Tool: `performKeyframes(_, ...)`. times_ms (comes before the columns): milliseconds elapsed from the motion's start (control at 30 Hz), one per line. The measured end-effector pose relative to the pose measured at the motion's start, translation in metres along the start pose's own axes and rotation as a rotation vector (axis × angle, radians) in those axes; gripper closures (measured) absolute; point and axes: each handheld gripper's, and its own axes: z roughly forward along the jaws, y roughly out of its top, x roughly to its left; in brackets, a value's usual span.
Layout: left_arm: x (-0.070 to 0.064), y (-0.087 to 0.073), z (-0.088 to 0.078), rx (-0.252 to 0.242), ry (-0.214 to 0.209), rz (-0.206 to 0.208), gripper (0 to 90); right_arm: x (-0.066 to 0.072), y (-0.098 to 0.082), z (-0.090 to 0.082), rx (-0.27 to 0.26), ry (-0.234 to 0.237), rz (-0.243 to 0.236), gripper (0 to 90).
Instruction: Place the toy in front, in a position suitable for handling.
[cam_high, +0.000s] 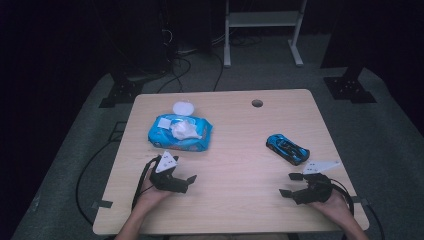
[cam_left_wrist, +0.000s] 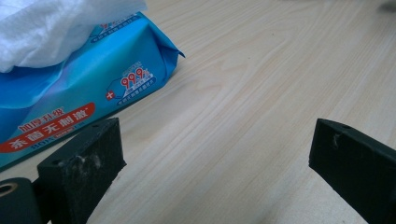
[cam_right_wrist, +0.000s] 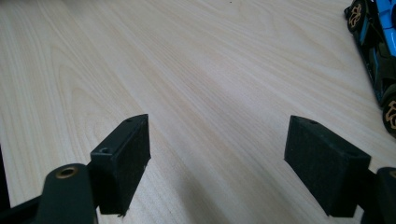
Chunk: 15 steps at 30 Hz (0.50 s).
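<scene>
The wet-wipe pack (cam_high: 180, 132), a soft, glossy blue plastic pouch with crimped ends, lies on the left half of the desk (cam_high: 235, 200), a crumpled white wipe (cam_high: 184, 129) standing up out of its top and its round white lid (cam_high: 183, 107) flipped back behind it. The left hand-held gripper (cam_high: 182, 172) sits just in front of the pack, its matte black jaws spread wide with nothing between them. The right hand-held gripper (cam_high: 291, 184) is likewise wide open and empty, near the desk's right front corner. Just beyond it lies a blue toy car (cam_high: 287, 148), angular and hard-shelled. Bare pale wood grain runs between both grippers.
</scene>
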Motion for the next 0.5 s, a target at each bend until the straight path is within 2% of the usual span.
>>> performKeyframes(133, -0.002, 0.001, 0.000, 0.004, 0.000, 0.006, 2.4, -0.001, 0.001, 0.000, -0.007, 0.021, 0.017, 21.6)
performKeyframes(167, -0.002, 0.001, 0.000, 0.003, 0.000, 0.008, 2.4, -0.002, 0.003, -0.001, -0.031, 0.033, 0.026, 21.6)
performKeyframes(333, -0.004, 0.001, 0.000, 0.010, -0.005, 0.017, 2.4, 0.001, 0.008, -0.005, -0.047, 0.029, 0.031, 21.6)
performKeyframes(433, -0.005, 0.001, -0.002, 0.014, -0.003, 0.018, 2.4, 0.002, 0.019, -0.011, -0.048, 0.059, 0.034, 21.6)
performKeyframes(467, -0.005, 0.000, -0.002, 0.013, 0.002, 0.022, 2.4, 0.001, 0.027, -0.015, -0.055, 0.057, 0.032, 21.5)
performKeyframes(500, -0.005, 0.000, -0.003, 0.010, 0.003, 0.025, 2.4, 0.001, 0.027, -0.015, -0.055, 0.057, 0.032, 21.5)
